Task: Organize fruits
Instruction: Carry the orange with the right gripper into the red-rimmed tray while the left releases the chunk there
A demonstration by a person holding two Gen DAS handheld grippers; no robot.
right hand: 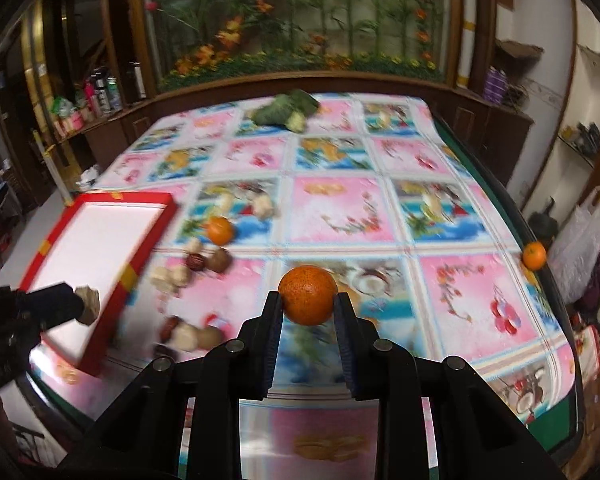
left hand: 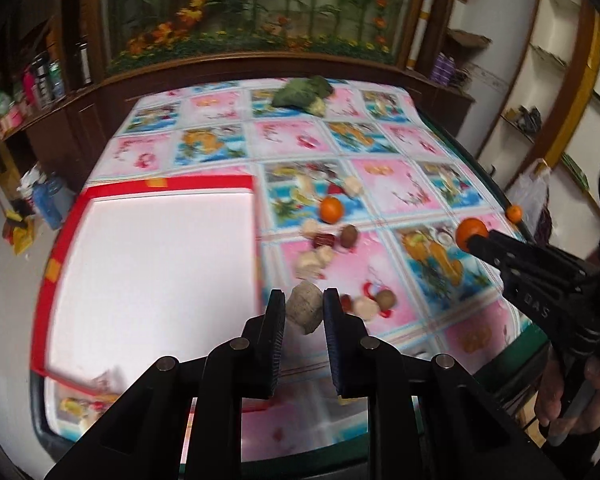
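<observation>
My left gripper [left hand: 303, 307] is shut on a pale grey-brown lumpy fruit [left hand: 306, 307], held above the table beside the right edge of a red-rimmed white tray [left hand: 156, 184]. My right gripper [right hand: 308, 300] is shut on an orange [right hand: 308, 294], held above the tablecloth at the middle right. In the right wrist view the left gripper [right hand: 86, 300] with its fruit hangs over the tray's [right hand: 112, 300] near right rim. Another orange [left hand: 331, 209] lies among pale lumps, brown round fruits and red dates [left hand: 324, 240] to the right of the tray. A third orange [right hand: 534, 255] sits at the table's right edge.
A green leafy bundle [left hand: 302, 94] lies at the far end of the table. A wooden cabinet with a flower display [left hand: 252, 20] stands behind the table. Shelves [left hand: 556, 64] stand at the right. A plastic bag [right hand: 580, 236] hangs off the right edge.
</observation>
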